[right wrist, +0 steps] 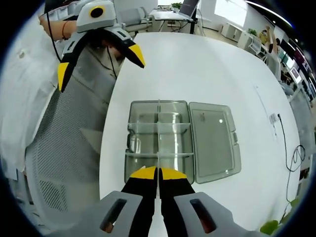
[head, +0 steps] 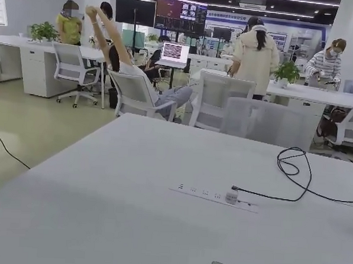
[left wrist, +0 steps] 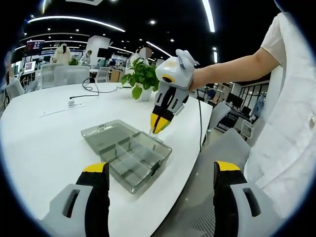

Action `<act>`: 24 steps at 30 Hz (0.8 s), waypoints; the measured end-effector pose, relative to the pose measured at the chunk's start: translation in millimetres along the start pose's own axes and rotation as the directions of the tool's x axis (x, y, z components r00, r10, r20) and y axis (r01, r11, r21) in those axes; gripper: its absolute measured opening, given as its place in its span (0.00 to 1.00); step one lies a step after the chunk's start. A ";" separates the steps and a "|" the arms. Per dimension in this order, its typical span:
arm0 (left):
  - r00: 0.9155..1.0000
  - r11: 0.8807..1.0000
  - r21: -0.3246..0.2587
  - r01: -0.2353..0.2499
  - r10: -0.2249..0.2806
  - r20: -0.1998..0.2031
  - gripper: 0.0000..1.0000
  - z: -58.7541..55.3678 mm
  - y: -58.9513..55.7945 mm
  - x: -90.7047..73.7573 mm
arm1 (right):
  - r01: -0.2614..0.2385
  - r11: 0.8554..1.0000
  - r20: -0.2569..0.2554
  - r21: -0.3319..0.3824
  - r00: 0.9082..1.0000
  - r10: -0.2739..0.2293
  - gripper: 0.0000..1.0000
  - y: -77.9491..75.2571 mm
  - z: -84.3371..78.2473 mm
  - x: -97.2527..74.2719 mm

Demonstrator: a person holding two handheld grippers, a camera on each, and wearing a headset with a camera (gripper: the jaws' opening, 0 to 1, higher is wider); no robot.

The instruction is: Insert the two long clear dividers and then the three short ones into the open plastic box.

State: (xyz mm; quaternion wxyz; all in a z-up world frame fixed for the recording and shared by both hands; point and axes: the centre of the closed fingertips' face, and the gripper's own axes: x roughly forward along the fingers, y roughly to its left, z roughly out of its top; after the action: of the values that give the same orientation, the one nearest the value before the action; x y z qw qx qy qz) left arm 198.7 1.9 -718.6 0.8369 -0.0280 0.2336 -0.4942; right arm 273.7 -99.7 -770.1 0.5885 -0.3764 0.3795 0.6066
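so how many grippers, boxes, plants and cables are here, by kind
grippers: 2, left gripper open, right gripper shut on a long clear divider
open plastic box: 1
potted plant: 1
black cable: 1
total: 5

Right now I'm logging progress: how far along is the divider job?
Done: the plastic box lies open, with at least two cross dividers standing in its base. In hand: the right gripper is shut on a thin clear divider, edge-on over the box; the left gripper is open and empty. Left: seating that piece; the remaining count I cannot tell.
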 end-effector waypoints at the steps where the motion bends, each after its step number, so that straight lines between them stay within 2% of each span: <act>1: 1.000 1.000 0.001 0.001 -0.001 0.001 0.88 0.1 -0.1 0.0 | 0.000 1.000 -0.002 0.001 1.000 0.000 0.03 -0.6 -0.5 0.8; 10: 1.000 1.000 -0.006 0.003 -0.003 0.002 0.87 -1.3 0.2 1.0 | -0.031 0.999 -0.008 0.034 0.999 0.031 0.03 -1.4 -5.1 10.0; 16: 1.000 1.000 -0.009 -0.004 0.004 0.014 0.87 0.2 2.1 0.2 | -0.036 0.999 -0.002 0.008 0.999 0.036 0.03 -0.3 -5.6 12.4; 24: 1.000 1.000 -0.008 -0.003 0.003 0.008 0.88 -1.8 1.6 0.2 | -0.033 0.999 0.005 0.008 0.999 0.033 0.03 0.1 -8.2 19.0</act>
State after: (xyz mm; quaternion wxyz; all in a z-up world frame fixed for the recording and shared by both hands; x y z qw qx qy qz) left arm 199.4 2.9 -720.8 0.8384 -0.0329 0.2325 -0.4919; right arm 273.2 -99.0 -790.8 0.5809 -0.3662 0.3864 0.6158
